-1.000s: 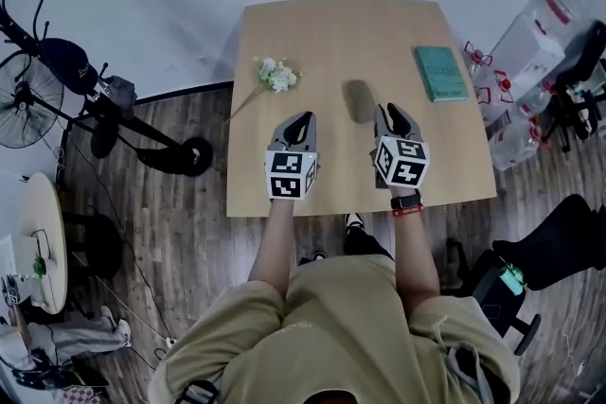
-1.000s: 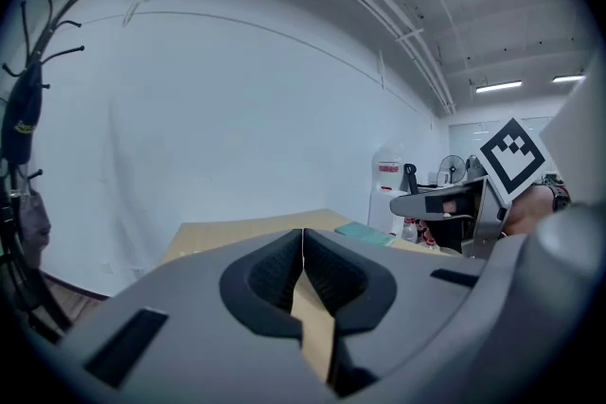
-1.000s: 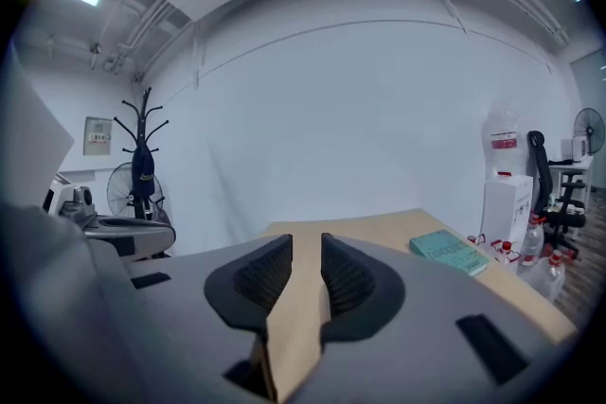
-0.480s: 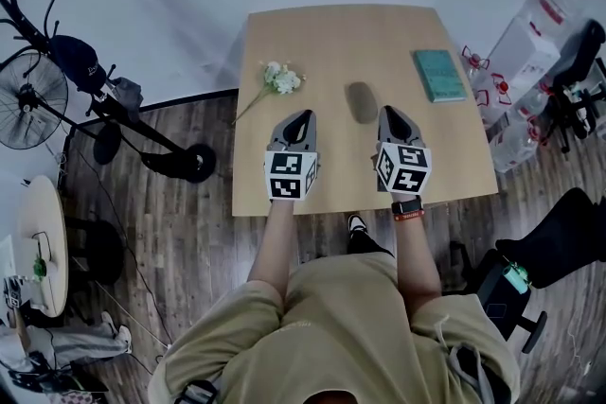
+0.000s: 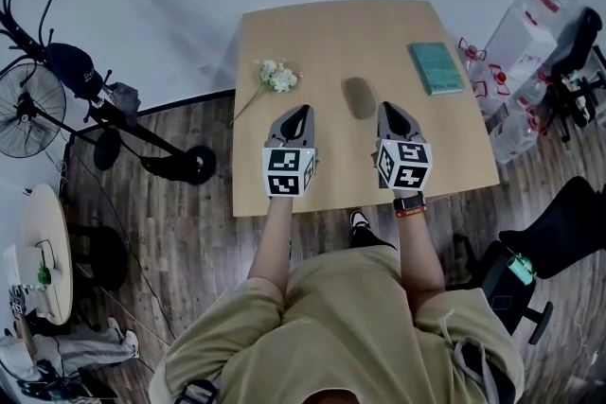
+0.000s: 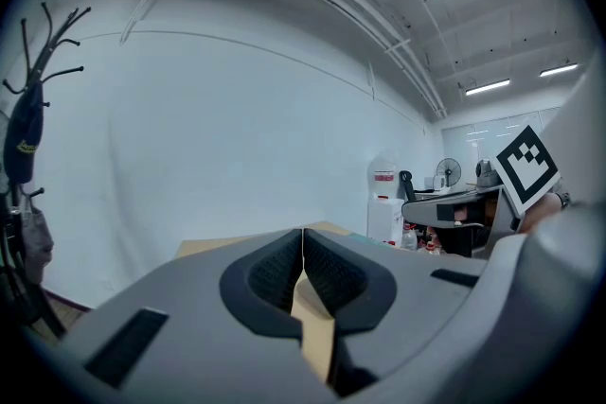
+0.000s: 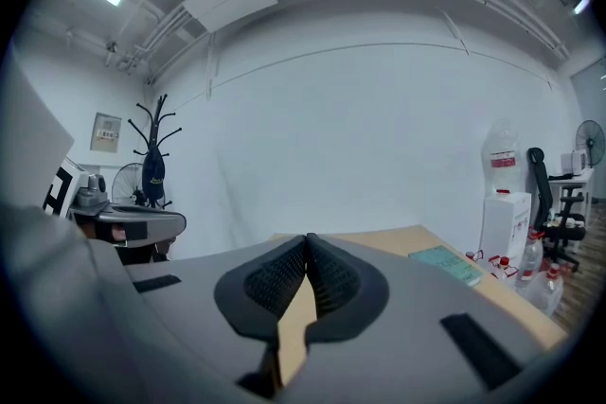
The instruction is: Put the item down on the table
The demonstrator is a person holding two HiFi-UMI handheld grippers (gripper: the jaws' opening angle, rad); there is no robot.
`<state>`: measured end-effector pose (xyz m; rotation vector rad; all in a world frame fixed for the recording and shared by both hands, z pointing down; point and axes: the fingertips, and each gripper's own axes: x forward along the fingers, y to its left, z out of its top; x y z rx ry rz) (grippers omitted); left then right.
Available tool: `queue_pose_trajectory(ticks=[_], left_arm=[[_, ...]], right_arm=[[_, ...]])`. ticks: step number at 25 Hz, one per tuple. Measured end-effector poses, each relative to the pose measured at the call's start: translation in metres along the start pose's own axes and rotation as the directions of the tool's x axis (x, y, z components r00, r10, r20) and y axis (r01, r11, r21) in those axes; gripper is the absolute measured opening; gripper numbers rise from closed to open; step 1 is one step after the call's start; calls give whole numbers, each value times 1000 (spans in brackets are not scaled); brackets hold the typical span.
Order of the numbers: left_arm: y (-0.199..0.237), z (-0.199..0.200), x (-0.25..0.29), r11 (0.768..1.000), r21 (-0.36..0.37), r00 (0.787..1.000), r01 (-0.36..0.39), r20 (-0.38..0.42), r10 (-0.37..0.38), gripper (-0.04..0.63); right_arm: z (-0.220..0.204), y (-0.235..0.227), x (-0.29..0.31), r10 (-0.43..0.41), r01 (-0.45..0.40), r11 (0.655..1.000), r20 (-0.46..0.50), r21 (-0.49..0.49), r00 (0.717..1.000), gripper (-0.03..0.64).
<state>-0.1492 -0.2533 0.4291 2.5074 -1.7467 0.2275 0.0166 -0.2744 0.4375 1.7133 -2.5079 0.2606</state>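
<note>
A dark grey oval item (image 5: pixel 359 96) lies on the wooden table (image 5: pixel 331 33), free of both grippers. My right gripper (image 5: pixel 389 109) hovers just right of it and slightly nearer to me, jaws shut with nothing between them; in the right gripper view (image 7: pixel 307 238) the pads meet. My left gripper (image 5: pixel 303 112) is level with it on the left, also shut and empty, pads together in the left gripper view (image 6: pixel 302 232). A sprig of white flowers (image 5: pixel 276 76) lies beyond the left gripper.
A teal book (image 5: pixel 436 68) lies near the table's right edge and shows again in the right gripper view (image 7: pixel 445 262). On the floor at left stand a fan (image 5: pixel 26 114) and a coat stand (image 5: pixel 71 66). Water bottles (image 5: pixel 516 43) and office chairs (image 5: pixel 559 232) crowd the right.
The right gripper's jaws have closed on nothing beside the dark item, which stays on the table. The left gripper has hardly moved.
</note>
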Motion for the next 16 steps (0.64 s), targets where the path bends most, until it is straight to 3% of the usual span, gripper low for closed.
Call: queue_pose_trajectory(ticks=[3,8,16], left_arm=[[-1,0,4,1000,-10,1000,3,10,-3,25],[-5,13,4,995,-74,990,68,129,-58,23],[22,-20,30,999,-48,1000,3,19,-2,25]], right_arm=[[-1,-1,3,8,-8,1000,-6,-1,1000,15],[-3,0,9,32,-32,999,-24,-6,999,15],[-21,1,30,108,-109,994,-94,-2,990,15]])
